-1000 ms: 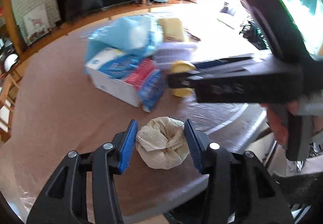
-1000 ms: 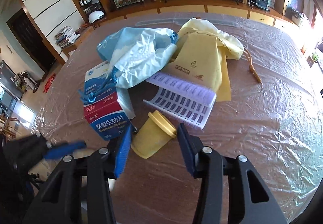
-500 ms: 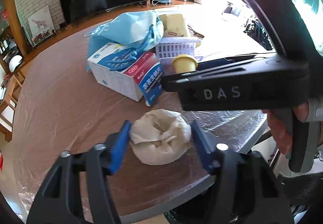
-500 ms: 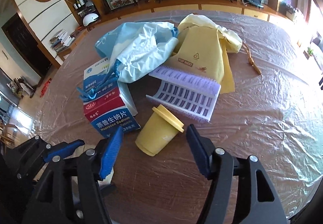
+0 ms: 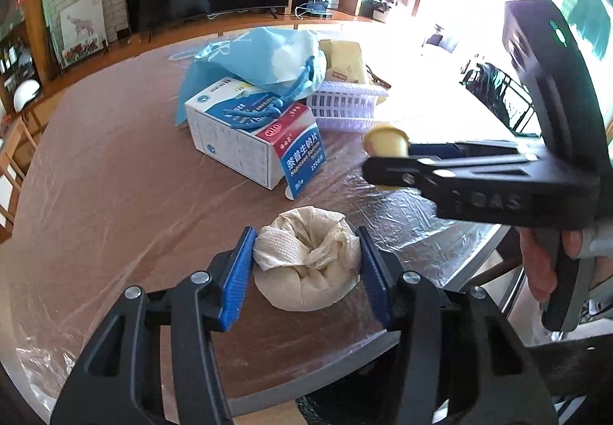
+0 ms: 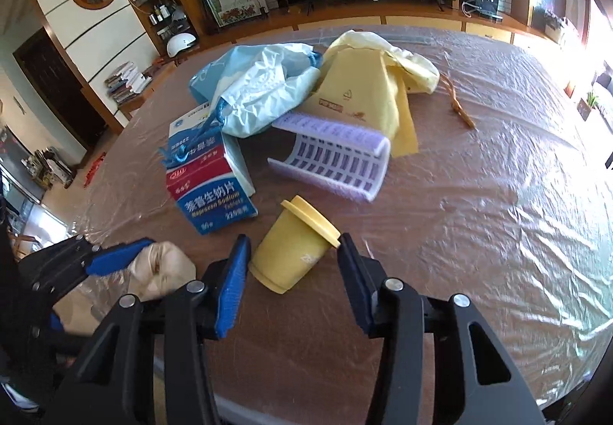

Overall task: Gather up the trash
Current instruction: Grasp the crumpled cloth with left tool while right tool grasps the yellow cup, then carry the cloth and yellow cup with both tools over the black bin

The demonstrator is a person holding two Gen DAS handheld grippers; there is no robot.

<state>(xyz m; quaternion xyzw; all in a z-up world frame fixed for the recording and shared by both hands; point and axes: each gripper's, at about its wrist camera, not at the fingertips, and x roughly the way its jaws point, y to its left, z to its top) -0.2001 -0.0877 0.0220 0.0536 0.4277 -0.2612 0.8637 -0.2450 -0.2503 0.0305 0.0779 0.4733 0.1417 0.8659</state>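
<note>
A crumpled cream paper wad [image 5: 308, 264] lies near the table's front edge. My left gripper [image 5: 306, 272] straddles it with its blue pads touching or almost touching both sides; it also shows in the right wrist view [image 6: 161, 268]. A yellow lidded cup [image 6: 293, 243] lies on its side. My right gripper [image 6: 291, 279] is open around the cup's base, with small gaps to the pads. In the left wrist view the right gripper [image 5: 387, 161] reaches in from the right, with the cup [image 5: 385, 141] at its tip.
A blue, red and white medicine box [image 6: 208, 176], a blue plastic bag [image 6: 260, 88], a lilac slotted basket [image 6: 333, 157] and a yellow bag [image 6: 367, 88] lie clustered mid-table. A brown strip [image 6: 458, 103] lies further right. The table [image 6: 498, 233] is covered in clear film.
Both grippers pulled back a little half a second ago and have now moved forward again around the wad and the cup. The left jaws have narrowed onto the wad.
</note>
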